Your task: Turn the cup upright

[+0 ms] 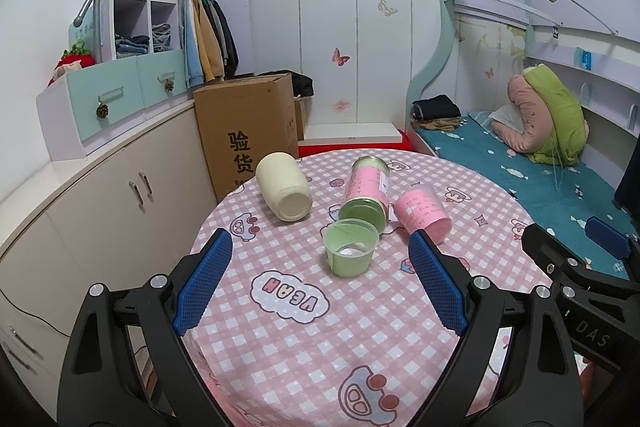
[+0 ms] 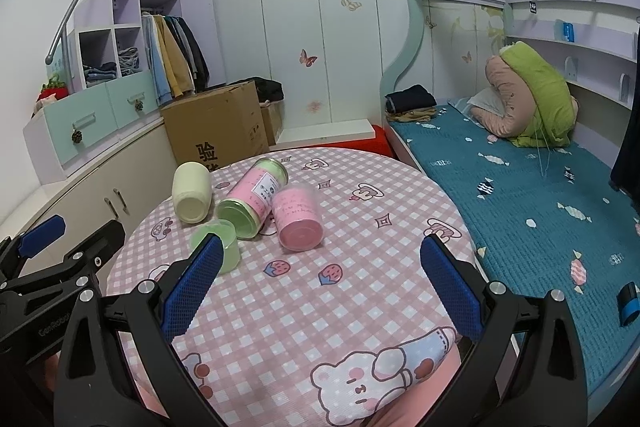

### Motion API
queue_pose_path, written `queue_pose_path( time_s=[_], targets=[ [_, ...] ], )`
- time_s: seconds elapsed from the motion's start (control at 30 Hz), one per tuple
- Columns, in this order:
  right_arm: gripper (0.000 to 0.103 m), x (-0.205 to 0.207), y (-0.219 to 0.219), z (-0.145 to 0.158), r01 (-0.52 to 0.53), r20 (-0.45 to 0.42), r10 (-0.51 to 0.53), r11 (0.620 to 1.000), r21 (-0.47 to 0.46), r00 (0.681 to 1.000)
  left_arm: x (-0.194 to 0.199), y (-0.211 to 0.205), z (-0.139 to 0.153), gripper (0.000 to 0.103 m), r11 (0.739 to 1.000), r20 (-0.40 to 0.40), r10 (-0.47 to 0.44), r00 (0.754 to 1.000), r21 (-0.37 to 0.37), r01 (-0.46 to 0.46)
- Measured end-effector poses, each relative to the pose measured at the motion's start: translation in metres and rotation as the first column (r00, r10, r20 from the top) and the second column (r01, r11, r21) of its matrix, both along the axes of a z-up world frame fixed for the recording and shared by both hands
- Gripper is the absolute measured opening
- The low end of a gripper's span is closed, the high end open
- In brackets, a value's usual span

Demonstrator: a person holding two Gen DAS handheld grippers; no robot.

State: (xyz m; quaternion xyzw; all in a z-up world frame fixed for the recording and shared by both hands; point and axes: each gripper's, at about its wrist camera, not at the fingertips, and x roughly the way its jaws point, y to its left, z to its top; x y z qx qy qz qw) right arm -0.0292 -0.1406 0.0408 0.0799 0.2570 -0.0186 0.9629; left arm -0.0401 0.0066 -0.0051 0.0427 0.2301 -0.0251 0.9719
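Note:
A small green cup [image 1: 351, 247] stands upright on the round pink-checked table [image 1: 320, 327]; in the right wrist view the green cup [image 2: 218, 245] is partly behind my right gripper's left finger. A cream cup [image 1: 284, 191] [image 2: 191, 197], a green-lidded pink jar [image 1: 366, 193] [image 2: 252, 201] and a pink cup [image 1: 423, 213] [image 2: 298, 221] lie on their sides behind it. My left gripper [image 1: 320, 247] is open, level with the green cup, not touching. My right gripper [image 2: 322, 247] is open and empty, short of the pink cup.
A cardboard box [image 1: 248, 131] stands beyond the table's far left edge. A cabinet with drawers [image 1: 100, 187] runs along the left. A bunk bed with a teal mattress [image 2: 520, 187] lies to the right. The wardrobe wall [image 1: 340, 27] is behind.

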Motion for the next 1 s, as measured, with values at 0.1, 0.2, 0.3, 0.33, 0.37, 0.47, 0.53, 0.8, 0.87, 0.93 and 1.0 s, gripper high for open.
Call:
queue_pose_path(
  time_s=[0.1, 0.2, 0.3, 0.33, 0.37, 0.47, 0.53, 0.8, 0.87, 0.93, 1.0],
  targets=[
    [0.095, -0.0002, 0.0020, 0.0001, 0.003, 0.002, -0.003, 1.000, -0.020, 1.000, 0.0013, -0.0012, -0.0013, 0.090, 1.000, -0.004, 0.003, 1.000, 0.004, -0.003],
    [0.095, -0.0003, 0.0023, -0.0001, 0.002, 0.003, -0.002, 1.000, -0.024, 1.000, 0.0019, -0.0018, -0.0024, 0.090, 1.000, -0.010, 0.004, 1.000, 0.003, -0.004],
    [0.095, 0.0006, 0.0029, -0.0003, 0.005, 0.002, -0.005, 1.000, -0.024, 1.000, 0.0028, -0.0011, -0.0026, 0.090, 1.000, -0.013, 0.001, 1.000, 0.000, -0.001],
    [0.095, 0.0005, 0.0032, -0.0003, 0.006, 0.002, -0.006, 1.000, -0.026, 1.000, 0.0027, -0.0011, -0.0027, 0.090, 1.000, -0.013, 0.003, 1.000, -0.001, -0.003],
    [0.095, 0.0009, 0.0035, -0.0002, 0.006, 0.002, -0.006, 1.000, -0.026, 1.000, 0.0038, -0.0011, -0.0030, 0.090, 1.000, -0.013, 0.005, 1.000, -0.004, -0.005],
    [0.095, 0.0011, 0.0034, 0.0000, 0.006, 0.002, -0.006, 1.000, -0.024, 1.000, 0.0053, -0.0006, -0.0036, 0.090, 1.000, -0.017, 0.006, 1.000, -0.007, -0.007],
    [0.095, 0.0015, 0.0037, 0.0001, 0.007, 0.003, -0.007, 1.000, -0.027, 1.000, 0.0055, 0.0000, -0.0047, 0.091, 1.000, -0.018, 0.011, 1.000, -0.007, -0.011],
    [0.095, 0.0016, 0.0039, 0.0015, -0.003, 0.003, 0.003, 1.000, -0.008, 1.000, 0.0062, 0.0000, -0.0061, 0.093, 1.000, -0.020, 0.006, 1.000, -0.002, -0.006],
    [0.095, 0.0018, 0.0031, 0.0012, -0.016, -0.004, 0.017, 1.000, 0.010, 1.000, 0.0077, 0.0009, -0.0077, 0.093, 1.000, -0.033, 0.008, 0.999, -0.010, -0.008],
    [0.095, 0.0017, 0.0026, 0.0007, -0.017, -0.005, 0.017, 1.000, 0.014, 1.000, 0.0089, 0.0016, -0.0087, 0.093, 1.000, -0.044, 0.001, 0.999, -0.017, -0.002],
    [0.095, 0.0020, 0.0026, 0.0006, -0.017, -0.008, 0.017, 1.000, 0.008, 1.000, 0.0096, 0.0015, -0.0092, 0.093, 1.000, -0.044, 0.000, 0.999, -0.013, 0.000]
  ],
)
